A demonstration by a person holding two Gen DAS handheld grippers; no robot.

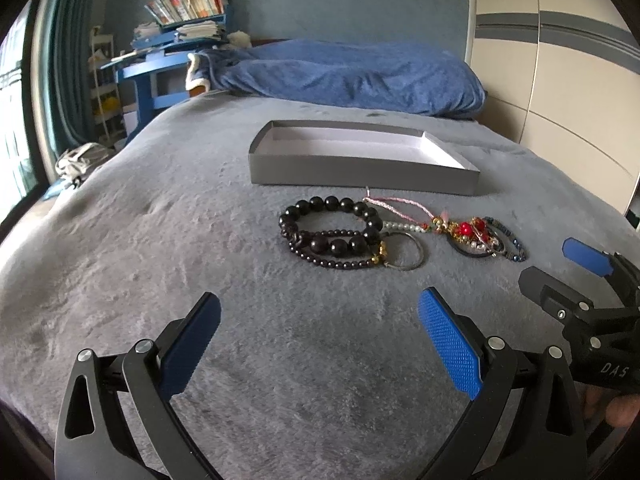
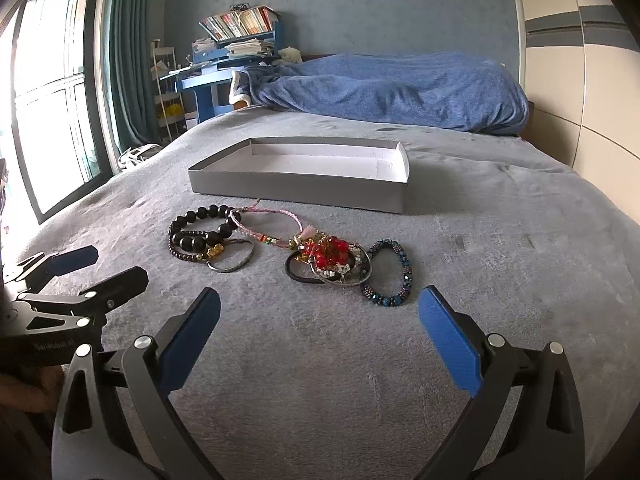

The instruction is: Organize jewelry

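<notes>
A pile of jewelry lies on the grey blanket in front of an open, empty grey box. It holds a black bead bracelet, a metal bangle, a pink cord bracelet, a red bead cluster and a blue bead bracelet. My left gripper is open and empty, short of the black beads. My right gripper is open and empty, short of the red cluster. Each gripper shows at the edge of the other's view.
The grey blanket covers the bed. A bunched blue duvet lies at the far end. A blue desk with books stands behind on the left near a window. A cream wardrobe runs along the right.
</notes>
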